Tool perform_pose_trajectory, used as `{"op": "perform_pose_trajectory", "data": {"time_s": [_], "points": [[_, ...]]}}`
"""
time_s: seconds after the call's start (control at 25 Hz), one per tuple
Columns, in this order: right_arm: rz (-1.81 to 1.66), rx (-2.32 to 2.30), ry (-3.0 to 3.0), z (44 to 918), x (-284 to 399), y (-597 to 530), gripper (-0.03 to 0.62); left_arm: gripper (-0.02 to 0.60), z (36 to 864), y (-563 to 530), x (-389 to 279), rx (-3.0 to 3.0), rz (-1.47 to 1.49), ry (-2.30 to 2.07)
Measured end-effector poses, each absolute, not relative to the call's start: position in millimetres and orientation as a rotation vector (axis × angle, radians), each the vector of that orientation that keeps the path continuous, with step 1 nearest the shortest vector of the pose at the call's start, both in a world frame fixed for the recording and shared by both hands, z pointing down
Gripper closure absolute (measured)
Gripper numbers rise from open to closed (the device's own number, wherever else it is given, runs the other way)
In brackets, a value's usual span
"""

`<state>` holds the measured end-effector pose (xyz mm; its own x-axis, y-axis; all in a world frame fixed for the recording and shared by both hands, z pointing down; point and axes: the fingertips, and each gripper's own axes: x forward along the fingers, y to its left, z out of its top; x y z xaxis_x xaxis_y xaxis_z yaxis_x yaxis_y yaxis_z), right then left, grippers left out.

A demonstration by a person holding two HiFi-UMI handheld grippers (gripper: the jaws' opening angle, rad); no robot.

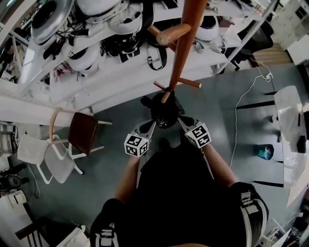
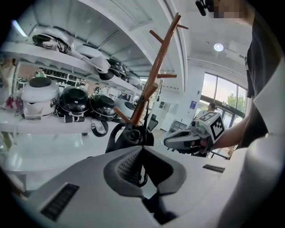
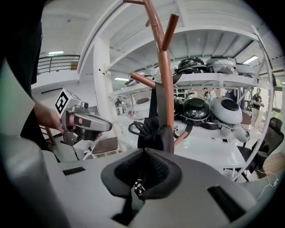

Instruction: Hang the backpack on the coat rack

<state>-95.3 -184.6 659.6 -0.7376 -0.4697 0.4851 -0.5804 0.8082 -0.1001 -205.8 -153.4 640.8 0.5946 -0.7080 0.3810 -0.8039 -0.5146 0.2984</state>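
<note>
A small black backpack (image 1: 164, 112) hangs off the floor between my two grippers, right in front of the wooden coat rack (image 1: 182, 43). In the head view my left gripper (image 1: 150, 126) reaches it from the lower left and my right gripper (image 1: 182, 120) from the lower right. The left gripper (image 2: 142, 148) is shut on a thin black strap (image 2: 143, 169) of the backpack (image 2: 131, 136), with the coat rack (image 2: 156, 73) just behind. In the right gripper view the gripper (image 3: 144, 151) is shut on a black strap (image 3: 139, 185) with white print. The backpack (image 3: 156, 133) sits against the pole (image 3: 165, 89).
White shelves (image 1: 96, 72) with several helmets (image 1: 91, 9) stand behind the rack. A brown chair (image 1: 83, 131) and white chairs (image 1: 46, 157) are at the left. A white table (image 1: 289, 125), a blue object (image 1: 264, 152) and a white cable (image 1: 239, 111) are at the right.
</note>
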Motion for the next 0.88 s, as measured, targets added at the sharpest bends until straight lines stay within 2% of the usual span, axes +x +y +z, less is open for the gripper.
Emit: {"op": "perform_pose_trajectory", "data": {"time_s": [0.56, 0.88], "points": [[0.311, 0.797, -2.541, 655.1, -99.7, -185.0, 0.580, 0.558, 633.1, -148.6, -221.0, 2.387, 0.302, -1.220], [0.452, 0.838, -2.561, 656.3, -94.6, -192.8, 0.580, 0.558, 637.9, -143.7, -227.4, 2.351, 0.295, -1.252]]}}
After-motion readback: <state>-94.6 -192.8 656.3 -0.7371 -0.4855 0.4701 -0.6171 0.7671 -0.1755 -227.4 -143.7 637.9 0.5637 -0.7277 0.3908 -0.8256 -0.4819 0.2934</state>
